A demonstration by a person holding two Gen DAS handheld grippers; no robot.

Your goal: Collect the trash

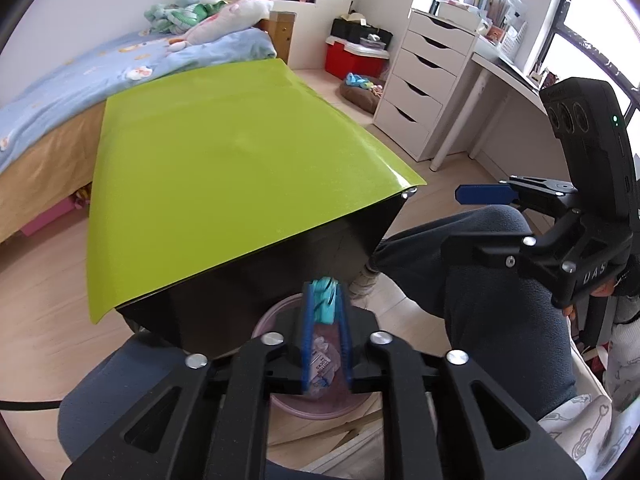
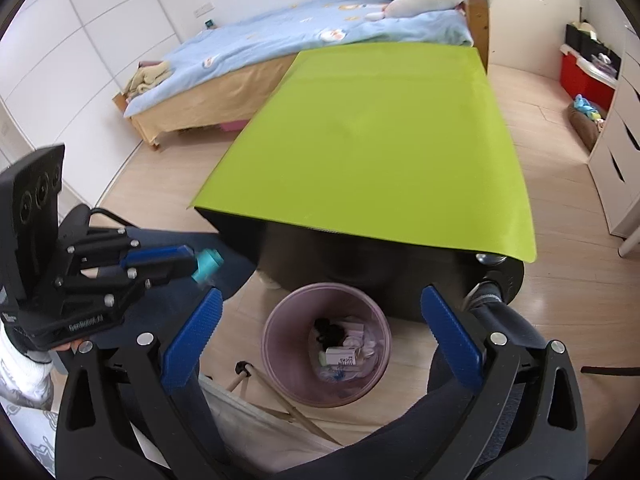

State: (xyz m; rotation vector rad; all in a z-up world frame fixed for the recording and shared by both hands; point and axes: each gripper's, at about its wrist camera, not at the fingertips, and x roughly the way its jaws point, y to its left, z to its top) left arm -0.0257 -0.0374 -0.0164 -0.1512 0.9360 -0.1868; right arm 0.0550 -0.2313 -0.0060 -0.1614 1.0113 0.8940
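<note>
Both tongs hang over the floor in front of the counter. Right tongs point(image 2: 320, 332) stand spread wide with nothing between the blue pads point(image 2: 192, 340), framing the bin in the lower centre of the right wrist view. Left tongs point(image 1: 326, 320) are drawn close about a small packet with a teal end point(image 1: 325, 300); whether the pads press on it or have slackened is hard to tell, as the packet looks blurred. In the right wrist view the left tongs sit at left centre with the teal end poking out past the fingertips.

Largest in both views is the counter point(image 2: 372, 140) with its lime-green top, filling the middle. Behind it, upper left, lies a bed point(image 2: 260, 44) under a blue cover. Below the counter's near edge stands the pale pink bin point(image 2: 280, 320), holding wrappers and a small white box point(image 2: 340, 356).
</note>
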